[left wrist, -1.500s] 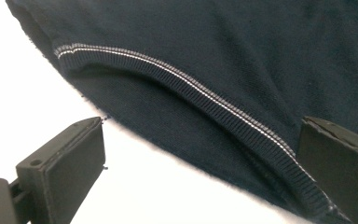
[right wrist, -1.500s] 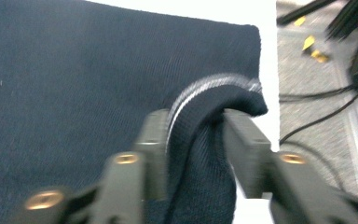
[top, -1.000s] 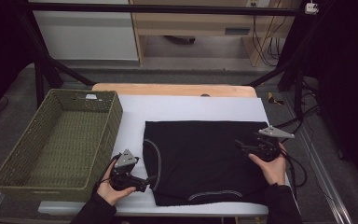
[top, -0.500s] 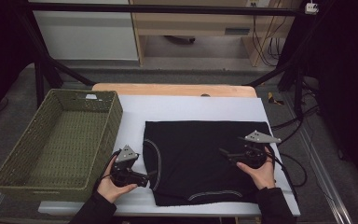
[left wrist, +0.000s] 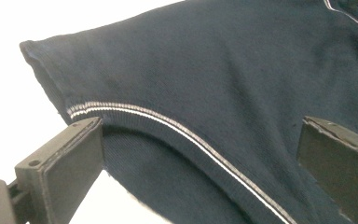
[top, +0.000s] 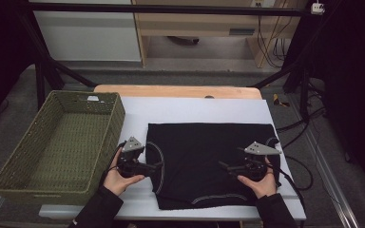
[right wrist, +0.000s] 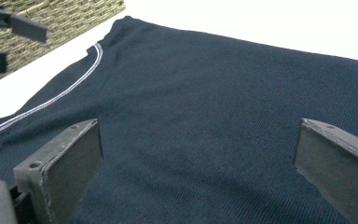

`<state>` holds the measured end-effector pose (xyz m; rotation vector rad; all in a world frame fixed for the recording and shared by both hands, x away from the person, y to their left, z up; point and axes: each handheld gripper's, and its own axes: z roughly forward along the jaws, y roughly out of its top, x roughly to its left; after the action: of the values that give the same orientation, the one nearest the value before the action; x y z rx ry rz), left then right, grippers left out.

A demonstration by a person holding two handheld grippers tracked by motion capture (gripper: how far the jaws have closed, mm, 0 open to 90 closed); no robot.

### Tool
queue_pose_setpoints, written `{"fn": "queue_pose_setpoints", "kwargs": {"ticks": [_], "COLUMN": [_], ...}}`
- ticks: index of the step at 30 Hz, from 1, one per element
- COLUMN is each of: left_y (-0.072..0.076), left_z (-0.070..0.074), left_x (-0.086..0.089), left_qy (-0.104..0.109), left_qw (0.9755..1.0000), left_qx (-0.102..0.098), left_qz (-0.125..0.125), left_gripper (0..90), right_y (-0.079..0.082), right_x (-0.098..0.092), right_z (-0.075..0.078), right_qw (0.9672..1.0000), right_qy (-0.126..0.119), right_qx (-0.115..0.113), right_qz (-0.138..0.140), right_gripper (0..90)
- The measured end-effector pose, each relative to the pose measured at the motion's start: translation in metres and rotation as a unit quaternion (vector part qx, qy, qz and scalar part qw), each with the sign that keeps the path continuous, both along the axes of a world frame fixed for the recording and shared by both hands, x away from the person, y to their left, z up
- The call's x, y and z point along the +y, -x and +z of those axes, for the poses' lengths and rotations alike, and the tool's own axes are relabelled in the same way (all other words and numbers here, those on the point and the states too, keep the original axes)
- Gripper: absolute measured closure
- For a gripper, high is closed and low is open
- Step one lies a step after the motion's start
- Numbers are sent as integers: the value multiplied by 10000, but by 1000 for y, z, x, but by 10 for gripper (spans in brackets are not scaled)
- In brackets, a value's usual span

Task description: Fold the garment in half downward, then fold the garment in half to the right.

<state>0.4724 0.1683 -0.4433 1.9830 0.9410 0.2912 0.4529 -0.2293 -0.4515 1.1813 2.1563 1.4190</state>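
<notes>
Both hands have shifted since a second ago: the right claw (top: 224, 166) has come left, in over the dark garment (top: 209, 156), and the left claw (top: 158, 166) has slid right to the garment's left edge. Right jaws have just been opening and now stand wide apart above the cloth, nothing pressed between them. Left jaws also stand apart, one either side of the white-piped hem (left wrist: 177, 128). Folded flat, the garment lies on the white counter (top: 195, 109), right of centre. Beside it at left sits a green woven basket (top: 24, 156).
</notes>
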Motion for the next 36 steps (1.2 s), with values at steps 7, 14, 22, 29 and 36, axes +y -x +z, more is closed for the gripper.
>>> {"fn": "queue_pose_setpoints", "kwargs": {"ticks": [7,14,22,29,36], "left_y": [-15,-30,-51,-65,-78], "left_z": [4,10,12,11,3], "left_x": [-7,-10,-12,-13,-8], "left_qy": [-67,-13,-241,-253,-227], "left_qw": [9998,9996,9975,9967,9957], "left_qx": [-50,-78,-153,-139,-82], "left_qz": [155,272,652,753,889], "left_gripper": [6,6,10,28,64], "right_y": [7,13,16,20,22], "right_x": [1,3,5,7,11], "right_z": [-3,-3,-4,-2,-2], "right_qw": [9999,10000,9999,9999,9998], "right_qy": [95,76,100,73,116], "right_qx": [27,16,14,-10,-38], "right_qz": [17,45,70,114,139], "right_gripper": [15,11,8,8,8]}}
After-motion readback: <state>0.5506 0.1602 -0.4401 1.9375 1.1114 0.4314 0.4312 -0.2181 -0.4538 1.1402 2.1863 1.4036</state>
